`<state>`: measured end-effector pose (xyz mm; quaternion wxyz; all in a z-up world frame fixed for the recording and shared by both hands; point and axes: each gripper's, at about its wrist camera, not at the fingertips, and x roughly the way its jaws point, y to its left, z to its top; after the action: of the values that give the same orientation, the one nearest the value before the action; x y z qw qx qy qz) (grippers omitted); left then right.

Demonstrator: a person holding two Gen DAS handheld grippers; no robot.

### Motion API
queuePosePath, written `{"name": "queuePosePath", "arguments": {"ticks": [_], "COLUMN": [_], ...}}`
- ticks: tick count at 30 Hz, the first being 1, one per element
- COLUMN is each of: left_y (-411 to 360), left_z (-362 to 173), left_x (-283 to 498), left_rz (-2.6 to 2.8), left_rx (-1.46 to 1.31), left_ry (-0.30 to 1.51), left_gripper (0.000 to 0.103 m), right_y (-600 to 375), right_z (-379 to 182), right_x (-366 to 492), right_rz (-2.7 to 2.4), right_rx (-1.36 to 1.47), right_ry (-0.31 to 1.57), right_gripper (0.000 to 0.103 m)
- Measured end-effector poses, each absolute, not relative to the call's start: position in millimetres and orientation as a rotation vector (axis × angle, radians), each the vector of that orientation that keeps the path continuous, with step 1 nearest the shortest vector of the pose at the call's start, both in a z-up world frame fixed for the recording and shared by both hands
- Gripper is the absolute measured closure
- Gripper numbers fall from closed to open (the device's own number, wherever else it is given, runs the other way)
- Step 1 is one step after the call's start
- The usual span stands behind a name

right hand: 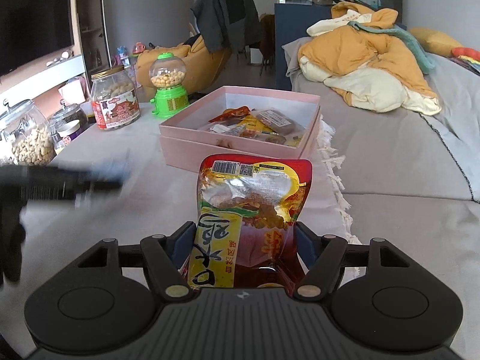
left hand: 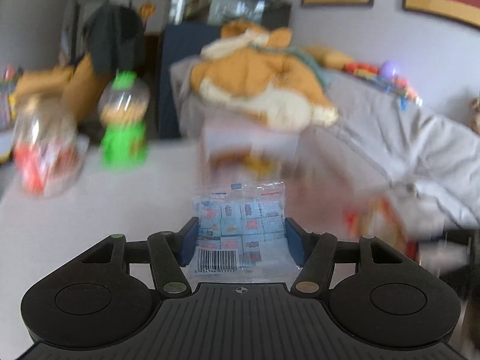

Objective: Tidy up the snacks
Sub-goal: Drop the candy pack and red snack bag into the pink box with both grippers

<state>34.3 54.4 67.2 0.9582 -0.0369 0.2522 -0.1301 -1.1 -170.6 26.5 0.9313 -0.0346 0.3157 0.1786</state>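
Left wrist view, left gripper (left hand: 241, 237) clamping a crinkly clear light-blue printed sachet (left hand: 240, 225), right gripper (right hand: 244, 240) pinching a glossy red-and-yellow foil snack pouch (right hand: 250, 216), matte pink rectangular cardboard box (right hand: 240, 147) beyond.

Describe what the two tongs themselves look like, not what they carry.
Both match. Left tongs: black ribbed body with a small white crosshair mark, two round black discs at the sides, black linkage arms with silver, brass and green pivot caps, and blue pads. Right tongs: same black build, a small white logo on the ribs, silver and brass caps, blue pads. No cables or sleeves show.
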Motion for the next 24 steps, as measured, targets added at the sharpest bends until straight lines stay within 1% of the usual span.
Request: {"name": "queuePosePath", "arguments": {"ticks": [2, 4, 6, 7, 9, 13, 17, 20, 23, 24], "left_y": [41, 28, 24, 24, 24, 39, 62, 72, 78, 79], "left_z": [86, 93, 89, 86, 80, 74, 65, 53, 43, 41], "left_x": [61, 93, 126, 135, 140, 123, 80, 52, 42, 41], "left_rz": [-0.294, -0.322, -0.328, -0.316, -0.294, -0.266, -0.272, -0.266, -0.244, -0.234], "left_rx": [-0.094, -0.142, -0.228, -0.266, -0.282, -0.271, -0.241, -0.243, -0.270, -0.268], "left_ry": [0.445, 0.432, 0.458, 0.450, 0.427, 0.439, 0.491, 0.532, 0.587, 0.599], "left_gripper": [0.037, 0.036, 0.037, 0.039, 0.039, 0.039, 0.039, 0.039, 0.039, 0.039], "right_y": [-174, -178, -178, -178, -177, -181, -187, -186, -171, -164], "right_z": [22, 17, 13, 12, 12, 12, 23, 56, 101, 115], "right_x": [0, 1, 2, 3, 2, -4, 1, 11, 47, 66], "right_rz": [0.366, 0.371, 0.368, 0.362, 0.350, 0.342, 0.355, 0.379, 0.378, 0.374], "right_rx": [-0.056, -0.044, -0.047, -0.053, -0.073, -0.106, -0.070, -0.038, -0.028, -0.010], "right_ry": [0.652, 0.662, 0.671, 0.674, 0.670, 0.658, 0.662, 0.602, 0.520, 0.511], "right_gripper": [0.033, 0.033, 0.033, 0.033, 0.032, 0.032, 0.032, 0.032, 0.031, 0.024]}}
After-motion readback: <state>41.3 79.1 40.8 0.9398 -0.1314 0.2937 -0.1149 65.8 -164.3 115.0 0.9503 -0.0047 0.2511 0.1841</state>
